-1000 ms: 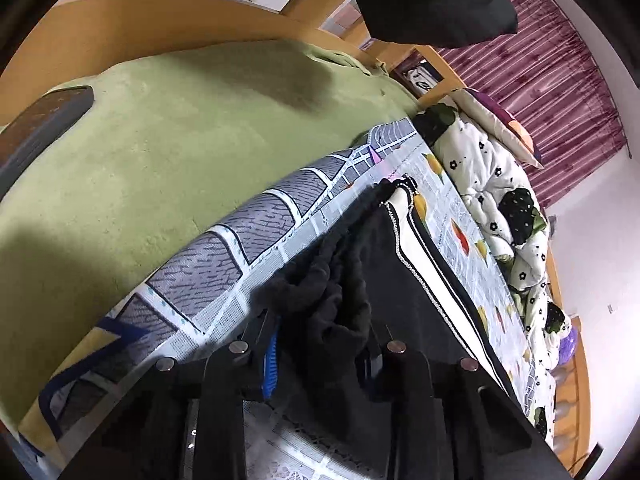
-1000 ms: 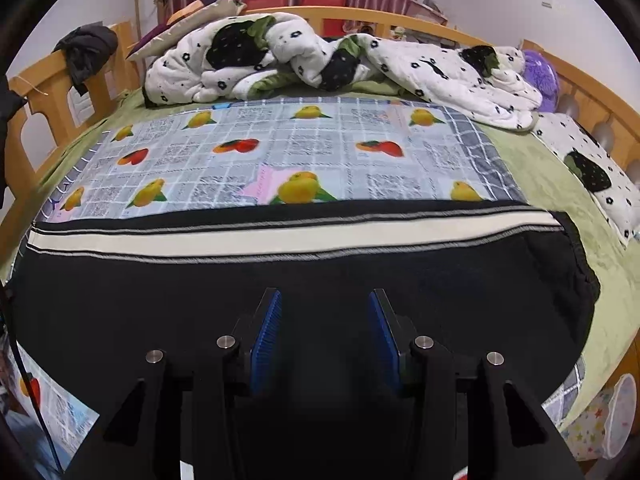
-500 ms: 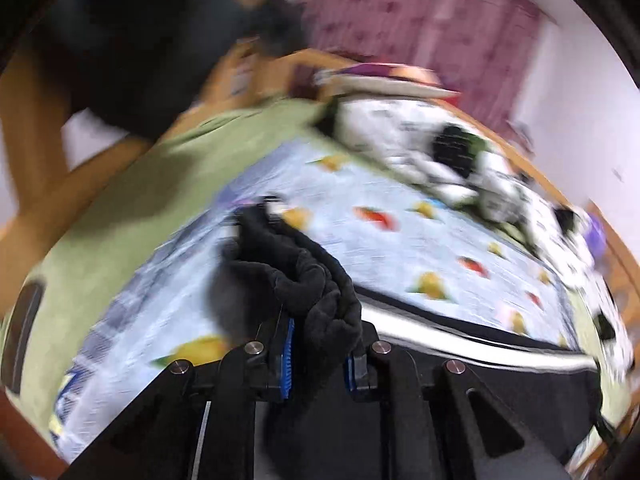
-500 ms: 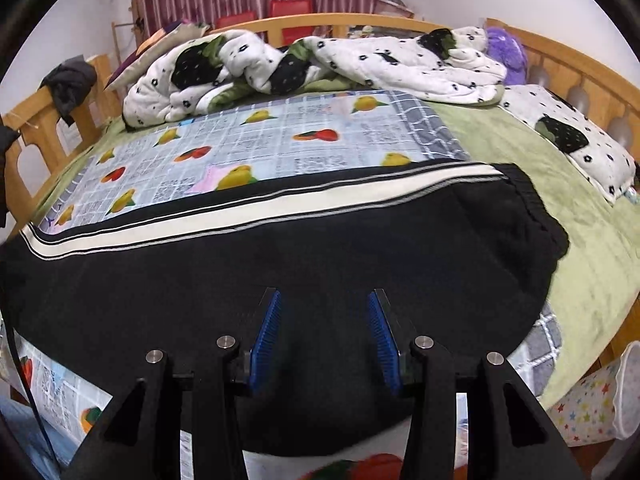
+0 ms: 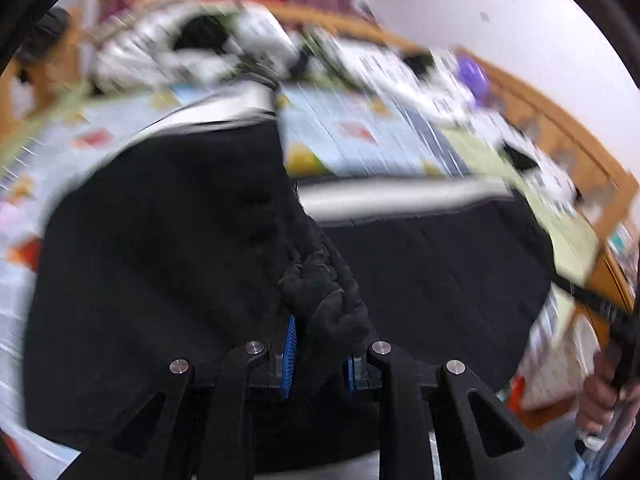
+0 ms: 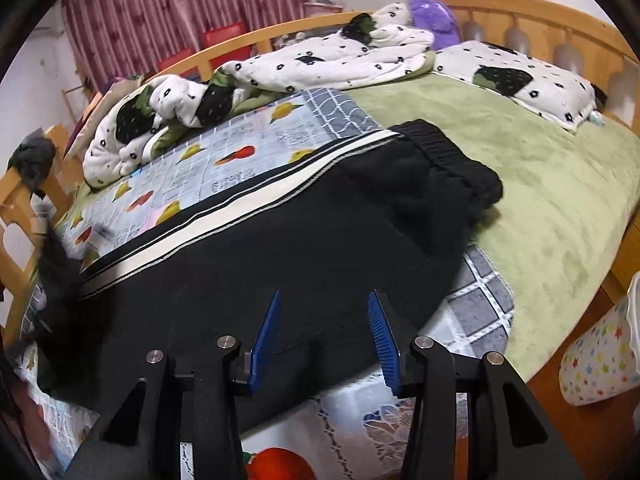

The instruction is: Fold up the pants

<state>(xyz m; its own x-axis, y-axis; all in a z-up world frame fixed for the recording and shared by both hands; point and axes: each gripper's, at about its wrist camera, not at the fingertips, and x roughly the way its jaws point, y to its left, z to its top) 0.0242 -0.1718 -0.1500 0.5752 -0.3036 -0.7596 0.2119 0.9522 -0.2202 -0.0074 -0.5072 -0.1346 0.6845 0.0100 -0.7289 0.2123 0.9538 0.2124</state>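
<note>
Black pants [image 6: 320,232] with a white side stripe lie across the fruit-print mat [image 6: 240,140], their elastic waistband [image 6: 448,156] at the right. My left gripper [image 5: 318,344] is shut on the bunched leg end [image 5: 320,296] and holds it lifted over the rest of the pants [image 5: 440,272]; that view is motion-blurred. The lifted leg end shows as a dark blur [image 6: 60,272] at the left of the right wrist view. My right gripper [image 6: 324,328] hovers open over the pants' near edge, with flat cloth below its pads and nothing pinched.
A white flowered quilt [image 6: 280,68], a matching pillow [image 6: 532,76] and a purple plush [image 6: 434,16] lie along the wooden bed frame [image 6: 520,4]. A green blanket [image 6: 540,184] covers the right side. A star-print bin [image 6: 600,364] stands beside the bed. A hand [image 5: 600,400] shows at the right.
My left gripper closed on the leg end and swept it from the bed's left end over the pants, rolling as it went. The right gripper drifted toward the waistband side and stayed open.
</note>
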